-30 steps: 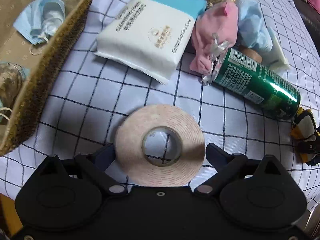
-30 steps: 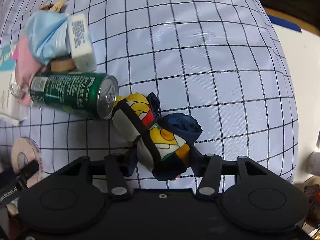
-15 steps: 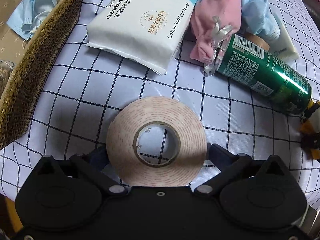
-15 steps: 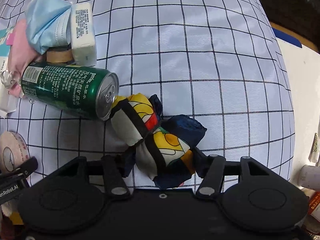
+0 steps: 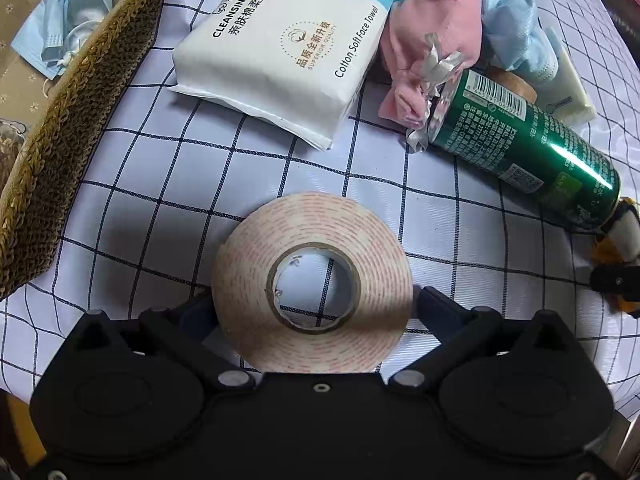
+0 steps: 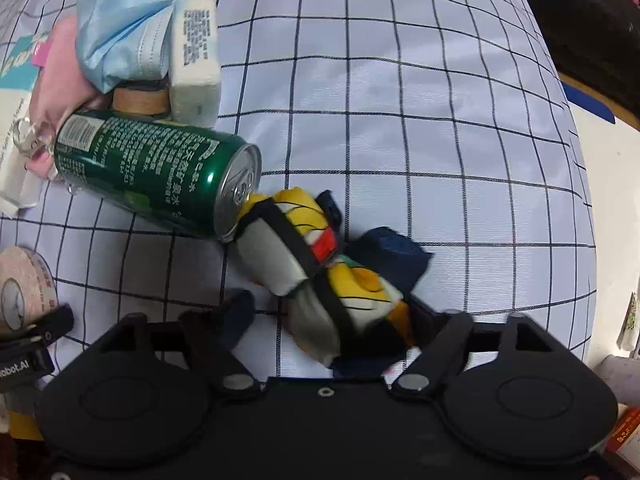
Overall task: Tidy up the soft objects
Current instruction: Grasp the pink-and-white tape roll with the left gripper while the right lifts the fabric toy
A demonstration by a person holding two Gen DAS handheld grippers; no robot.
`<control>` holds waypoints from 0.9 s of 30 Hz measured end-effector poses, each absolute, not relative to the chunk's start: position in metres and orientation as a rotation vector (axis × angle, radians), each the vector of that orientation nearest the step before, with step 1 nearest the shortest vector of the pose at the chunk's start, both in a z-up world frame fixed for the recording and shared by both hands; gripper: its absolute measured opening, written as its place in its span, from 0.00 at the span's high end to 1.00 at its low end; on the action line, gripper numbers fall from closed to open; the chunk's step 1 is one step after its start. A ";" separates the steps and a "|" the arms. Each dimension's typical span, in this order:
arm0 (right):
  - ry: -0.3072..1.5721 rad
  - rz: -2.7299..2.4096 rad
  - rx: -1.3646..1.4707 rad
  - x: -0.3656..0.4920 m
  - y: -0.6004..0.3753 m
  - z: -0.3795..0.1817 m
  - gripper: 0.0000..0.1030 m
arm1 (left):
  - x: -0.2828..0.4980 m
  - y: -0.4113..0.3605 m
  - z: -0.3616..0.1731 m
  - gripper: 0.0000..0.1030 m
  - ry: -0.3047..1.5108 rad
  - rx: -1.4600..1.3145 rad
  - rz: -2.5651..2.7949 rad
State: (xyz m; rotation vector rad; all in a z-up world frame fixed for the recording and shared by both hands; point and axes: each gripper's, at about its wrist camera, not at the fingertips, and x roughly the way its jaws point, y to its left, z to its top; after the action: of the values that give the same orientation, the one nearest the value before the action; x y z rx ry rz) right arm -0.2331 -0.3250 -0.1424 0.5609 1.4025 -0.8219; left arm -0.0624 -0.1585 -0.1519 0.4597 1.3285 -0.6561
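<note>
Between right tool (image 6: 320, 316) jaws, just opening: cloth bundle (image 6: 320, 264) released.

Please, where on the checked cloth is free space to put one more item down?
The checked cloth lies bare beyond the colourful cloth bundle, right of the green can. A smaller bare patch lies between woven basket, towel pack and tape roll. The pile around the pink cloth is crowded.
</note>
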 end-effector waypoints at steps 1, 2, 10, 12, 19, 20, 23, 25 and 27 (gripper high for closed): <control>1.400 -0.818 0.564 -0.233 -0.326 -0.140 0.48 | -0.060 -0.157 -0.150 0.11 1.321 0.466 -0.648; 1.400 -0.809 0.570 -0.233 -0.327 -0.137 0.53 | -0.059 -0.156 -0.148 0.13 1.318 0.460 -0.651; 1.390 -0.780 0.596 -0.225 -0.327 -0.116 0.55 | -0.052 -0.147 -0.126 0.14 1.321 0.394 -0.737; 1.382 -0.762 0.609 -0.221 -0.323 -0.106 0.56 | -0.053 -0.145 -0.119 0.14 1.309 0.395 -0.741; 1.363 -0.632 0.682 -0.222 -0.292 -0.085 0.69 | -0.058 -0.132 -0.082 0.14 1.256 0.444 -0.712; 1.357 -0.615 0.676 -0.218 -0.286 -0.081 0.71 | -0.058 -0.124 -0.076 0.14 1.238 0.445 -0.711; 1.330 -0.550 0.656 -0.203 -0.269 -0.069 0.89 | -0.049 -0.112 -0.054 0.14 1.198 0.431 -0.693; 1.319 -0.527 0.624 -0.192 -0.259 -0.064 0.89 | -0.044 -0.109 -0.047 0.14 1.172 0.428 -0.677; 1.330 -0.552 0.553 -0.184 -0.251 -0.063 0.88 | -0.042 -0.108 -0.049 0.14 1.152 0.434 -0.661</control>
State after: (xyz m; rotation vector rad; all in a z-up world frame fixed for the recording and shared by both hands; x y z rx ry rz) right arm -0.1837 -0.2509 -0.0627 0.5531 1.3299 -0.5521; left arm -0.0419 -0.1079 -0.0486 0.4336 1.1522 -0.6615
